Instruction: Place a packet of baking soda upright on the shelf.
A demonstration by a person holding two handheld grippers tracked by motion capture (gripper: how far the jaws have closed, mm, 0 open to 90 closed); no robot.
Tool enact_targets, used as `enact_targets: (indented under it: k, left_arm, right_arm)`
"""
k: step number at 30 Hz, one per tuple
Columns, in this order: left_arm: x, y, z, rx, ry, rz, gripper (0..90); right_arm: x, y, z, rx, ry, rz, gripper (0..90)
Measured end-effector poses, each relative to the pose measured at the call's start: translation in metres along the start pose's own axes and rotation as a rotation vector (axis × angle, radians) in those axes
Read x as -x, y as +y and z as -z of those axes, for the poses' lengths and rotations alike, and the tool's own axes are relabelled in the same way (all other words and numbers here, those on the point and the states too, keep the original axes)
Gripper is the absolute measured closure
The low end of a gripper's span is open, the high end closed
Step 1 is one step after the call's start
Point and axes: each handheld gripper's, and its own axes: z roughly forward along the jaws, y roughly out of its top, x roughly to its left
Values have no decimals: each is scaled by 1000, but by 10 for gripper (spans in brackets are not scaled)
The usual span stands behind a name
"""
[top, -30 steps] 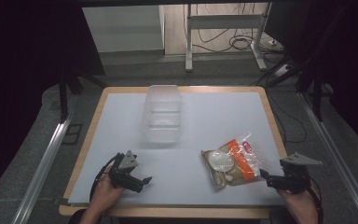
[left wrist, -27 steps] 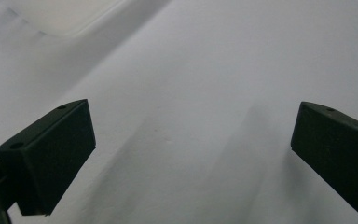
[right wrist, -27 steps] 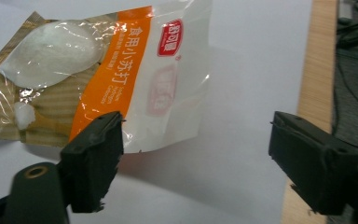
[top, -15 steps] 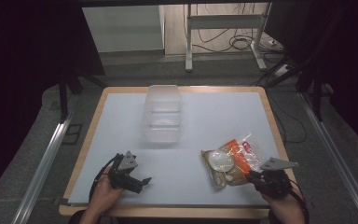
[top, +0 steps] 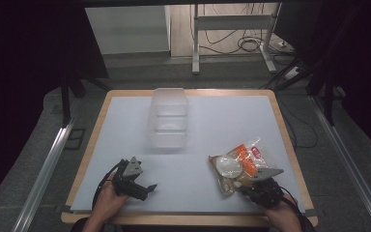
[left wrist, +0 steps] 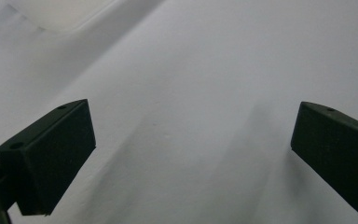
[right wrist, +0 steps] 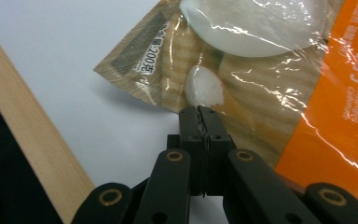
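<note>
Since a second earlier the right gripper [right wrist: 200, 112] had slid in from the counter [top: 125, 121] edge to the snack packet [top: 241, 164], where its own view showed jaws pressed together at the packet's near edge, while the left gripper [left wrist: 191, 140] rested wide open over bare counter.

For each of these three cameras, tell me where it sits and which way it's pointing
High view: above the person's side, looking forward and down on the table; both hands, left gripper, right gripper.
Left gripper view: rides the left gripper, looking along its wide-apart jaws at bare tabletop and a clear container corner.
Right gripper view: rides the right gripper, jaws closed at the snack bag edge.
Shared: the high and right gripper views both show the bag.
</note>
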Motion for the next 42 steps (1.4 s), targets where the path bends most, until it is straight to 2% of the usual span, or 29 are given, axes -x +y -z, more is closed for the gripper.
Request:
enact_targets:
  k: [1, 4, 14, 21, 28, 31, 33, 34, 35, 36, 37, 38, 39, 40, 41, 42]
  left_arm:
    - [0, 0, 0, 0, 0, 0, 0]
    - [0, 0, -1, -4, 0, -2, 0]
    - [1, 0, -1, -9, -1, -7, 0]
    - [1, 0, -2, -11, -2, -7, 0]
    - [0, 0, -2, -10, -1, -5, 0]
    - [1, 0, -1, -10, 0, -6, 0]
    - [0, 0, -1, -7, 0, -3, 0]
    - [0, 0, -1, -7, -1, -2, 0]
    - [0, 0, -1, -7, 0, -3, 0]
    - [0, 0, -1, -7, 0, -3, 0]
    - [1, 0, -1, -9, 0, -7, 0]
    - [1, 0, -1, -10, 1, -8, 0]
    - [1, 0, -1, -11, 1, -9, 0]
    - [1, 0, -1, -11, 1, -9, 0]
    - [1, 0, -2, -13, 1, -9, 0]
    - [1, 0, -2, -13, 2, -9, 0]
  right_arm:
    - [0, 0, 0, -5, -4, -2, 890]
    - [-1, 1, -3, -14, -20, 30, 892]
    - [9, 5, -10, -20, -50, 10, 893]
    - [17, 13, -14, -14, -74, 20, 893]
    - [18, 14, -13, -7, -83, 8, 890]
    - [20, 14, -10, -5, -55, -32, 836]
    - [21, 14, -8, 2, -51, -38, 815]
    - [23, 15, -1, 26, -64, -45, 720]
    - [25, 16, 2, 29, -89, -52, 670]
    - [25, 16, 2, 29, -89, -52, 670]
    - [31, 16, 7, 46, -116, -64, 532]
    - [34, 16, 9, 48, -127, -75, 466]
    - [37, 15, 9, 51, -144, -77, 410]
    - [37, 15, 9, 51, -144, -77, 410]
    - [42, 14, 12, 66, -168, -83, 327]
    - [44, 15, 13, 78, -174, -89, 282]
